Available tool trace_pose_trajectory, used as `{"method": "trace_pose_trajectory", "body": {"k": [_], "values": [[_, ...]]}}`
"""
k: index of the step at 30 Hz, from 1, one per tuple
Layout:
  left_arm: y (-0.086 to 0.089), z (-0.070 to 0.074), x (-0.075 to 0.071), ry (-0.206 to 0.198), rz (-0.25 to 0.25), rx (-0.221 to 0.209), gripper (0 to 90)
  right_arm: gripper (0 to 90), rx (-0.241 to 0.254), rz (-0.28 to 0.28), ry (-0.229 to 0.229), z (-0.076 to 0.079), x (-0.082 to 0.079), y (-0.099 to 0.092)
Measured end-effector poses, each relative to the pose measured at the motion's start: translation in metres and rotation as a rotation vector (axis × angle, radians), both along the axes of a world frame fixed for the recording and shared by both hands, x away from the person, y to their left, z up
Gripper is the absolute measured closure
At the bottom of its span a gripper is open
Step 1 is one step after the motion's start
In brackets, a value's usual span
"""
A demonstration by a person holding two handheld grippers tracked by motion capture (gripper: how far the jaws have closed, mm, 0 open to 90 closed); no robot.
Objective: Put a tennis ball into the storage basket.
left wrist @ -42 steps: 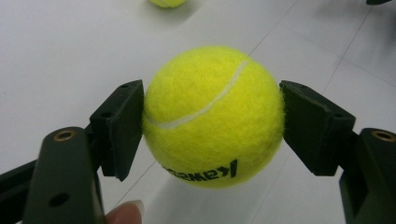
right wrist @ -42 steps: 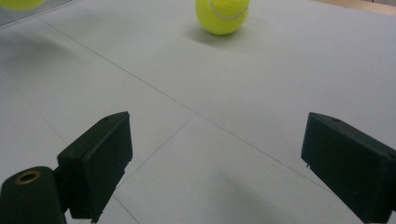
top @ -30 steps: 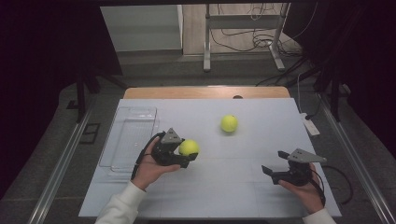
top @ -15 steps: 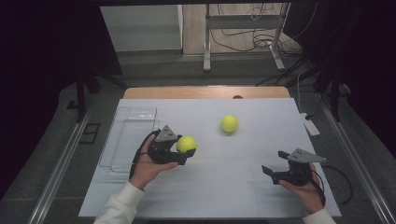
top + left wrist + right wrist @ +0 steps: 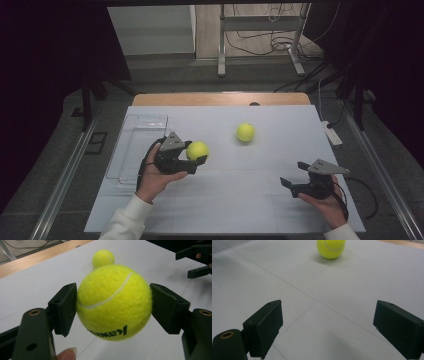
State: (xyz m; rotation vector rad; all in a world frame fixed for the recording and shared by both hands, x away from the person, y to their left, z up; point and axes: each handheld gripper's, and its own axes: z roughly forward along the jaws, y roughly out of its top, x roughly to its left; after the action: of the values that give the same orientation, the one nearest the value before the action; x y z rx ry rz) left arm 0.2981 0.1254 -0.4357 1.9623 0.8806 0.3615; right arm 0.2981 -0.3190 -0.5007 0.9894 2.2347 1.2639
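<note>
Clearly, the held tennis ball (image 5: 113, 302) sits pinched between the left gripper (image 5: 192, 157)'s two pads, lifted off the white table (image 5: 225, 210). Its printed lettering, upside down on its lower face, is legible in the left gripper view, not from above. Being round, it has no long axis. Since a second ago it has shifted slightly toward the clear tray (image 5: 137, 145). The second ball (image 5: 245, 132) lies well apart, mid-table. The right gripper (image 5: 295, 182) rests near the table's right edge, jaws spread, nothing between them.
</note>
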Motion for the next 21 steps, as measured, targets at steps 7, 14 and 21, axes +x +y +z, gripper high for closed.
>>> {"method": "trace_pose_trajectory", "body": {"k": [7, 14, 21], "values": [[0.0034, 0.0021, -0.0003, -0.007, 0.007, -0.021, 26.8, 9.2, 0.0, -0.001, 0.0, -0.0001, 0.0001, -0.0001], [0.0068, 0.0049, -0.0009, -0.014, 0.013, -0.037, 26.8, 9.1, 0.0, -0.001, 0.001, -0.0001, 0.0001, -0.0001], [0.0099, 0.0073, -0.0011, -0.022, 0.022, -0.05, 26.8, 9.2, -0.001, -0.001, 0.002, -0.0003, 0.0002, -0.0001]]}}
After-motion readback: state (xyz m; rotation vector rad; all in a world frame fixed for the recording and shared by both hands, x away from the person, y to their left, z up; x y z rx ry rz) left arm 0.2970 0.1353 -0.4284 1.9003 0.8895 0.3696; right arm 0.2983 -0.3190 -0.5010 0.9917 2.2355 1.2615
